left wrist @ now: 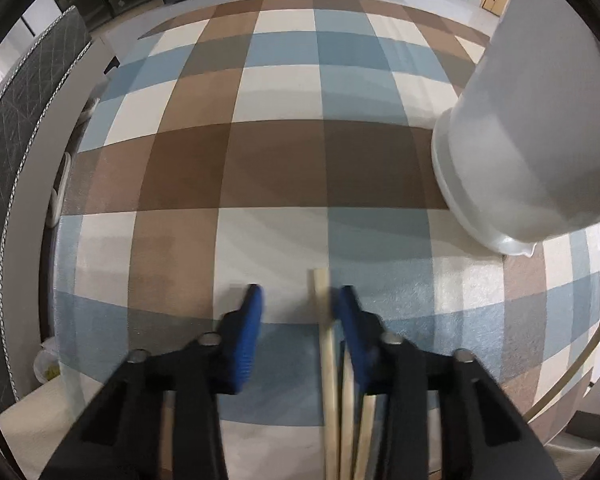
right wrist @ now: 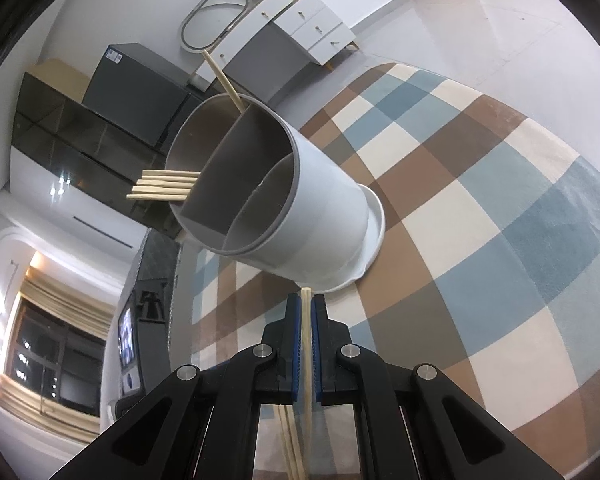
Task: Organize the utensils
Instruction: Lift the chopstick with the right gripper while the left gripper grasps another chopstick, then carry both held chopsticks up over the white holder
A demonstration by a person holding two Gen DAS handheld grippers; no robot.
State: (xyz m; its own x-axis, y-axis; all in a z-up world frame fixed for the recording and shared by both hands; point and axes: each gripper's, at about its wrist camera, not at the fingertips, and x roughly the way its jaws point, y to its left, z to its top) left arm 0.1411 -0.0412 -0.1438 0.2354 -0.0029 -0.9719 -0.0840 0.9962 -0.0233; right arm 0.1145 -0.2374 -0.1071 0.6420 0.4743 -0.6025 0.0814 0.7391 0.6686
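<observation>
1. My landmark is the white utensil holder point(right wrist: 284, 184), which stands on the checked tablecloth point(right wrist: 480, 208). Its divided mouth faces my right camera, with a handful of chopsticks point(right wrist: 164, 186) already poking out of its far-left compartment and one more point(right wrist: 224, 78) slanting out of the back.

2. My right gripper point(right wrist: 307, 312) is clamped tight on a single chopstick point(right wrist: 307, 340). The stick runs lengthwise between the pads, its tip pointing straight at the base of the holder, just short of it.

3. My left gripper point(left wrist: 296, 300) is partly open. Loose chopsticks point(left wrist: 328, 360) lie between its blue fingers point(left wrist: 252, 320), close against the right-hand one; blur keeps me from saying whether that pad presses on them. The opposite pad stands clear, so I judge nothing gripped.

4. From the left camera the holder point(left wrist: 528, 140) sits up and to the right, well apart.

5. The right hand is nearer. Its stick aims low at the holder's foot, so I reckon it must rise above the rim and tip downward.
</observation>
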